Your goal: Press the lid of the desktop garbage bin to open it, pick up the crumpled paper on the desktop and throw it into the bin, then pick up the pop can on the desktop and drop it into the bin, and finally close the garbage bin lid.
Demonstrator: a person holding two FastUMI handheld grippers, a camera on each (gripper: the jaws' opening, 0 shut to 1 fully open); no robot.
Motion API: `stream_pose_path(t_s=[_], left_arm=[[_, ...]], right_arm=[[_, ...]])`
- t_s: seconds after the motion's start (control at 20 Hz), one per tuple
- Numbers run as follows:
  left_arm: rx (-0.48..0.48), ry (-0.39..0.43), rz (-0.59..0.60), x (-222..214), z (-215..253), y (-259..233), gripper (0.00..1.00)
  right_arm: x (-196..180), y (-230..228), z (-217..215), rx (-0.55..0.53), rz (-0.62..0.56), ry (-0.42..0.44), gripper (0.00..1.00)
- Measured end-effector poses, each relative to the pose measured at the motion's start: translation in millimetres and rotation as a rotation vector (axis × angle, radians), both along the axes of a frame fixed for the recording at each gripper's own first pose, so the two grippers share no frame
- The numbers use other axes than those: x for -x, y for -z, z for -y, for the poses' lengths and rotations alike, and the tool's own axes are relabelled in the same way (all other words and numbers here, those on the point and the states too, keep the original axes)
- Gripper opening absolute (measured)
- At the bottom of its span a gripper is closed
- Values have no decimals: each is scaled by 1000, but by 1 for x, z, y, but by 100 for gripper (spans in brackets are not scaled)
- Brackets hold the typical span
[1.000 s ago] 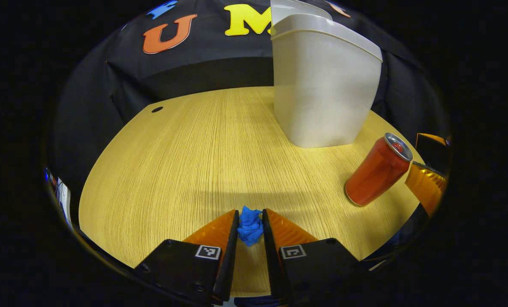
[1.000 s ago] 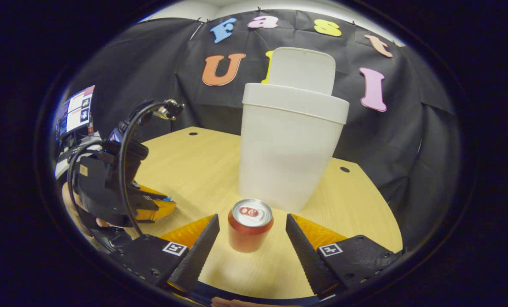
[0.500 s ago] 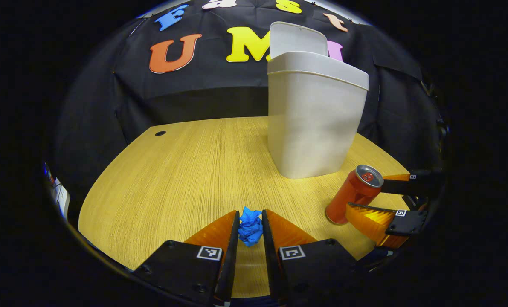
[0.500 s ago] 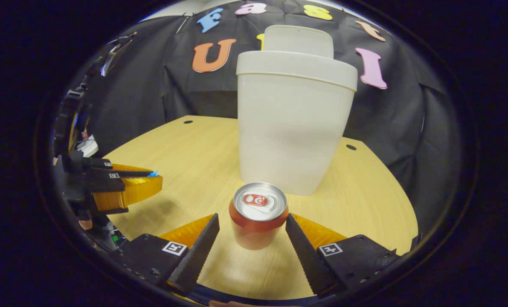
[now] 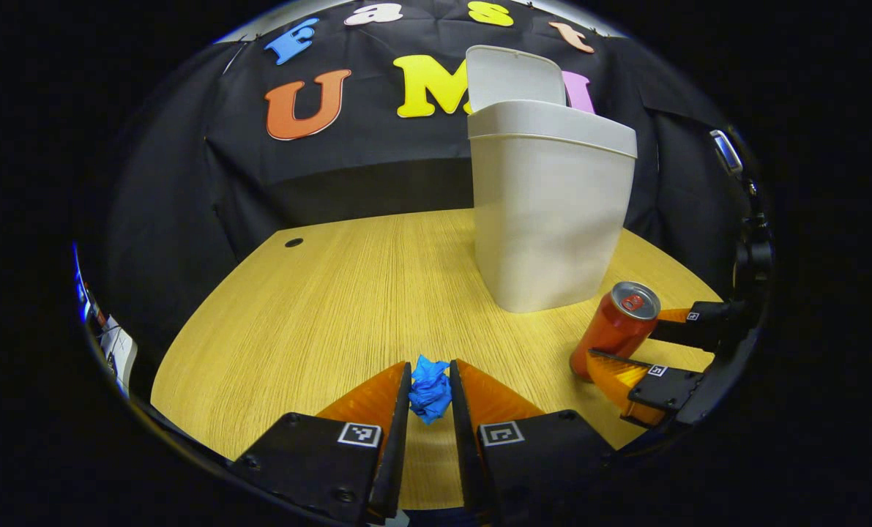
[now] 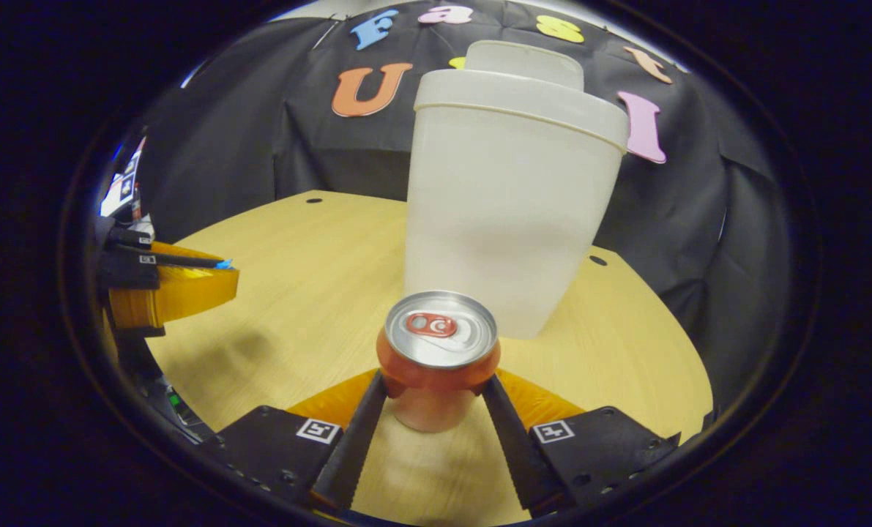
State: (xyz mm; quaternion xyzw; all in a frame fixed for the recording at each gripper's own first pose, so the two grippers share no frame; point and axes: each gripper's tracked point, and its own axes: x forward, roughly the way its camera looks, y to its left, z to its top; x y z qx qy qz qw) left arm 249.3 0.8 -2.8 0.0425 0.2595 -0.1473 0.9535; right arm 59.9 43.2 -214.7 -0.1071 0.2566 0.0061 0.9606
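Wooden desktop is backed by black cloth. One bin is seen standing on it with its lid already raised, so the opening step is judged done. One blue paper ball is pinched between the fingers of the left gripper, apparently lifted off the desk. One can, upright before the bin, is clamped by the right gripper. Both drops and the closing of the lid are left.
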Motion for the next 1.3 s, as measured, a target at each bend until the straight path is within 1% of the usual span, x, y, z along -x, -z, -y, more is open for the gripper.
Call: stream_pose_path(t_s=[0.2, 0.3, 0.4, 0.55, 0.7, 0.85, 1.05, 1.25, 1.3], left_arm=[[26, -41, 35, -6, -7, -12, 35], [35, -66, 51, -8, -14, -16, 35], [73, -78, 83, -8, -16, -29, 35], [145, -88, 138, -4, -19, -54, 35], [130, -111, 207, 0, -27, -73, 35], [130, -113, 268, 6, -25, -91, 35], [153, -111, 333, 20, -18, -117, 35], [145, -124, 436, 30, -18, -154, 35], [154, -117, 441, 32, -15, -161, 35]], right_arm=[[-1, -34, 8, 0, 87, 20, 79], [15, -49, 20, -34, 111, 21, 78], [23, -67, 17, -95, 135, -3, 79], [37, -103, 16, -121, 198, -32, 78], [54, -134, 27, -145, 267, -34, 78], [72, -162, 27, -177, 330, -67, 78], [98, -199, 30, -177, 436, -90, 78], [118, -216, 24, -151, 496, -141, 78], [119, -220, 26, -142, 510, -139, 78]])
